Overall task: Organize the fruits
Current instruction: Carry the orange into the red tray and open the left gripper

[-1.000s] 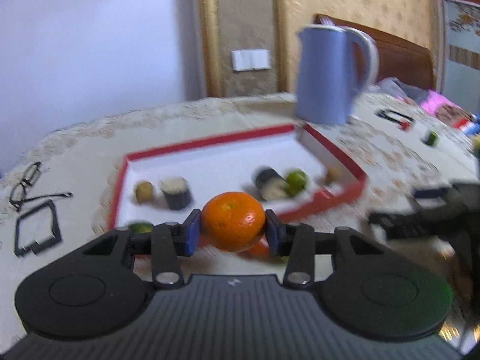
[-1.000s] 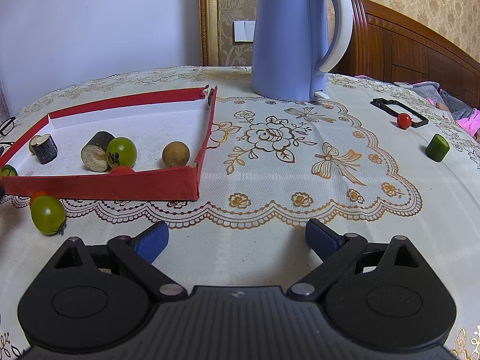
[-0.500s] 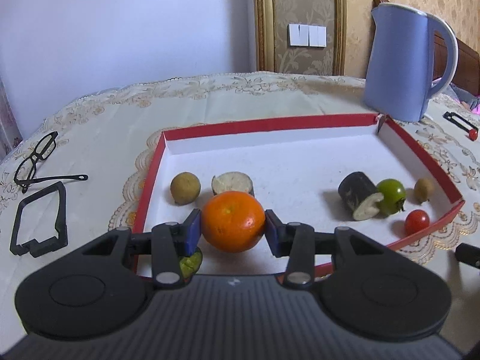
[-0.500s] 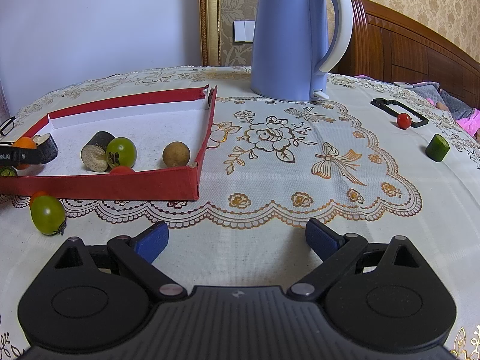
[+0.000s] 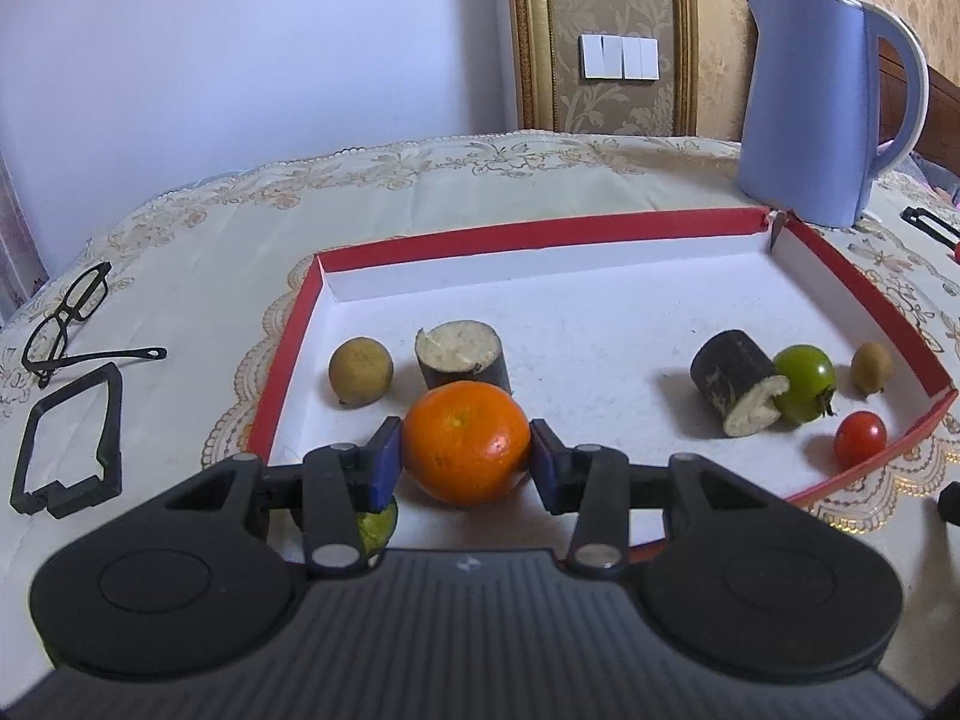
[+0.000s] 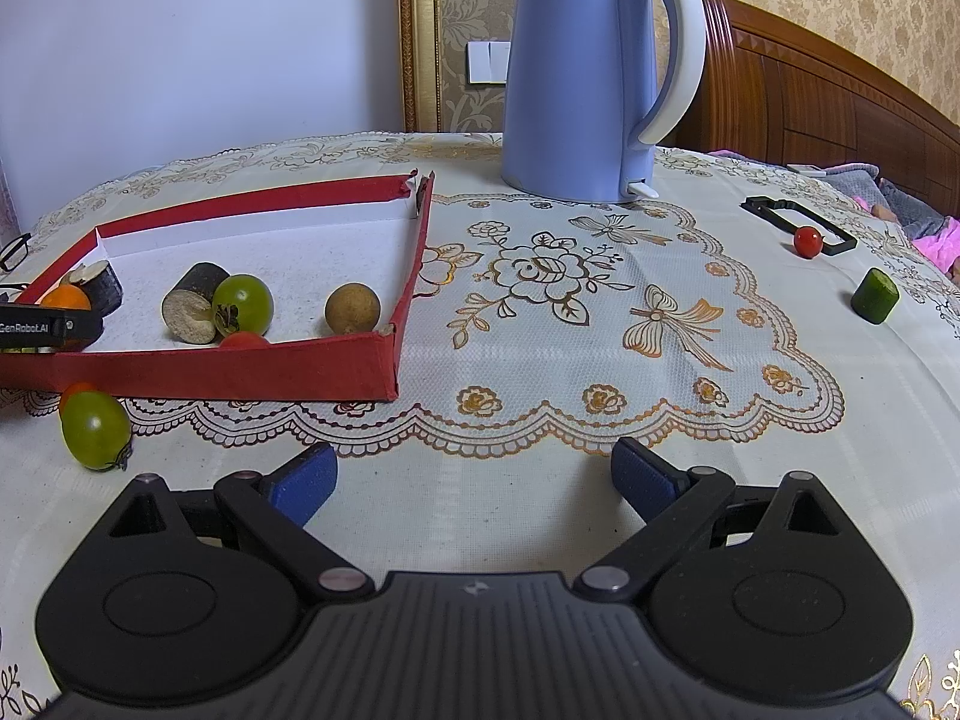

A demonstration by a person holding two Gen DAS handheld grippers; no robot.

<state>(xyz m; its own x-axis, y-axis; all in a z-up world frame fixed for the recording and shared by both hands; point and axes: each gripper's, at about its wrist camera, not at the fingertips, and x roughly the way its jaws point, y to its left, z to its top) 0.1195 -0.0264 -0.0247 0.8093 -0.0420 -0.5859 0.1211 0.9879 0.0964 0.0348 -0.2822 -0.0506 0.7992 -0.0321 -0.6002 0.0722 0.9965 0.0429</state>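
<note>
My left gripper [image 5: 465, 465] is shut on an orange mandarin [image 5: 466, 443], held over the near left part of the red-rimmed tray [image 5: 540, 232]. In the tray lie a brown longan [image 5: 360, 371], a dark sugarcane piece [image 5: 461, 355], a second tipped cane piece [image 5: 737, 382], a green tomato [image 5: 804, 382], a small brown fruit [image 5: 872, 366] and a red cherry tomato [image 5: 860, 438]. A green fruit [image 5: 377, 525] peeks out under the left finger. My right gripper [image 6: 474, 477] stands open above bare tablecloth, with nothing between its fingers. From there the mandarin [image 6: 66, 299] shows at the tray's left end.
A blue kettle [image 6: 579, 72] stands behind the tray [image 6: 198, 369]. Outside the tray lie a green tomato [image 6: 95, 429], a red cherry tomato [image 6: 807, 241] by a black frame [image 6: 795, 222] and a green cucumber piece [image 6: 875, 295]. Glasses [image 5: 72, 315] and another black frame [image 5: 69, 432] lie left.
My left gripper has swung from in front of the tray to over its near left corner and sunk a little, still holding the mandarin. The right gripper has not moved.
</note>
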